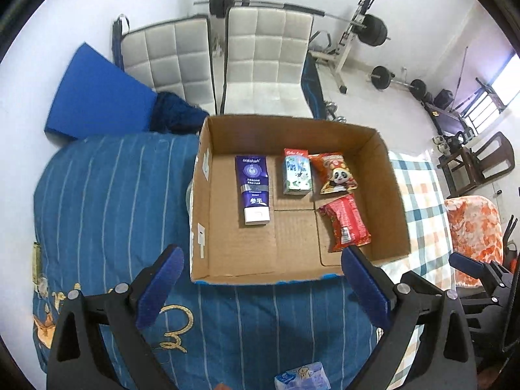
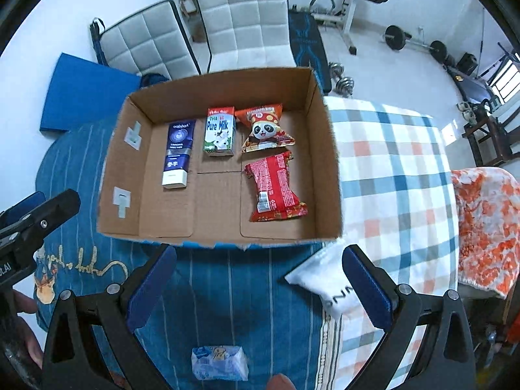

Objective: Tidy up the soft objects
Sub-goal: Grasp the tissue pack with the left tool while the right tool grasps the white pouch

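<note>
Both grippers are hanging above the bed, pointing steeply down. Left gripper (image 1: 260, 287) is sitting with jaws spread wide, nothing between its blue pads, striped blue blanket (image 1: 107, 195) below. Right gripper (image 2: 260, 287) is also standing wide apart and gripping nothing; its right finger is overlapping a white soft pack (image 2: 320, 281) lying on the bedding just near of the box's right corner, contact unclear. Nearest of all, a small blue tissue pack (image 2: 219, 362) is lying on the blanket, outside the box, between the two fingers in view. Part of a hand (image 2: 22, 325) is showing at the left edge.

Farther out, an open cardboard box (image 2: 125, 162) is sitting on the bed. Inside: red snack bag (image 2: 276, 188) near right; panda snack bag (image 2: 265, 128) just behind it; milk carton (image 2: 219, 131) centre, at the far side; blue tube (image 2: 177, 152) left, cap pointing near. Plaid blanket (image 2: 396, 169) is lying right of the box. White chairs (image 2: 247, 16) are standing beyond.
</note>
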Available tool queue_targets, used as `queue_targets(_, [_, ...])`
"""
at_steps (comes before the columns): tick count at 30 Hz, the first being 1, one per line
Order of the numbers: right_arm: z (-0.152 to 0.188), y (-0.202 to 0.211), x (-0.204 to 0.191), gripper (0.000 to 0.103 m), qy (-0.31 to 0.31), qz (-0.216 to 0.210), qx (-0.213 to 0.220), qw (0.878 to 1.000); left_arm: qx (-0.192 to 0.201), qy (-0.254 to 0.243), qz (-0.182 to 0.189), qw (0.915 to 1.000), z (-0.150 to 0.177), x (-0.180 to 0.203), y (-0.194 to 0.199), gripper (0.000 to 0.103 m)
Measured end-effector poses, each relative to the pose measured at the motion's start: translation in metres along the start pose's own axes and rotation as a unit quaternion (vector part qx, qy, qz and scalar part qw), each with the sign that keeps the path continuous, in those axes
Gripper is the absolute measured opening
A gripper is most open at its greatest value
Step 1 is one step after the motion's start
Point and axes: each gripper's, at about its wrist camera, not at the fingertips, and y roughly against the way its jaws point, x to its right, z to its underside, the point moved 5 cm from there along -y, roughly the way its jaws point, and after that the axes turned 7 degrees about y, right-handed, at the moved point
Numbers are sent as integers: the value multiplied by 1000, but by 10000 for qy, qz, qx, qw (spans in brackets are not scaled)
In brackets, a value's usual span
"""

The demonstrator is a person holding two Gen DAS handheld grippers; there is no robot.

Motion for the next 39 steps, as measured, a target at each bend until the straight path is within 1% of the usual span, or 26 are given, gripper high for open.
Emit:
queue_targets(4, [19,24,0,103,-87,-21,198,9998,139,-181,109,9997,16,11,24,99])
queue_targets(6, [32,38,3,103,-156,-90,364,9992,171,-280,112,9994,27,19,33,99])
queue_targets(9, [56,53,17,103,-252,-438,627,9967,101,-382,95,9992,48,33,40,99])
queue_targets(11, [71,56,30,103,-299,-548,582,9963,42,-397,137,9991,62,45,41,99])
queue_targets(12, [82,53,42,103,-320,-587,483,9966,-9,-413,142,9990,70,53,40,99])
queue_targets(14, [99,47,64,103,-272,-607,308,9973,-33,-456,-68,9989,85,66,33,100])
queue_targets(15, [107,38,79,103,-175,-531,150,9983,-23,-495,-272,9984,93,72,26,100])
queue_targets(17, [117,19,103,103,21,-273,-141,9995,-71,-506,-559,9971,108,79,11,99])
queue_targets(18, [122,1,118,103,202,-99,-391,9990,-176,-438,-521,9975,117,83,0,100])
queue_targets(20, [124,-18,132,103,436,25,-589,9973,-457,-243,-446,9977,131,85,-20,100])
queue_targets(21, [123,-35,141,103,611,107,-727,9954,-666,-109,-363,9971,139,86,-32,100])
queue_targets(23, [118,-62,147,103,868,77,-934,9918,-974,136,-249,9948,153,86,-50,100])
queue_targets(25, [113,-90,151,103,1044,62,-1161,9877,-1100,224,-339,9931,165,84,-62,100])
queue_targets(27, [107,-118,151,103,1153,-52,-1381,9837,-1184,220,-580,9910,177,82,-71,100])
queue_targets(29, [103,-140,145,103,1282,-135,-1569,9792,-1330,392,-780,9873,189,71,-80,100])
queue_targets(30, [102,-148,142,103,1343,-191,-1629,9773,-1455,576,-846,9841,198,63,-85,100])
queue_targets(32, [100,-167,133,103,1373,-540,-1828,9720,-1659,1004,-811,9777,212,48,-94,101])
queue_targets(34, [98,-177,128,103,1348,-621,-1947,9696,-1896,1591,-759,9659,230,31,-104,102])
queue_targets(36, [97,-182,121,103,1433,-698,-2020,9663,-2048,1960,-715,9563,246,21,-111,102])
queue_targets(39, [101,-193,117,103,1526,-627,-2244,9604,-2315,2031,-774,9482,267,17,-122,102])
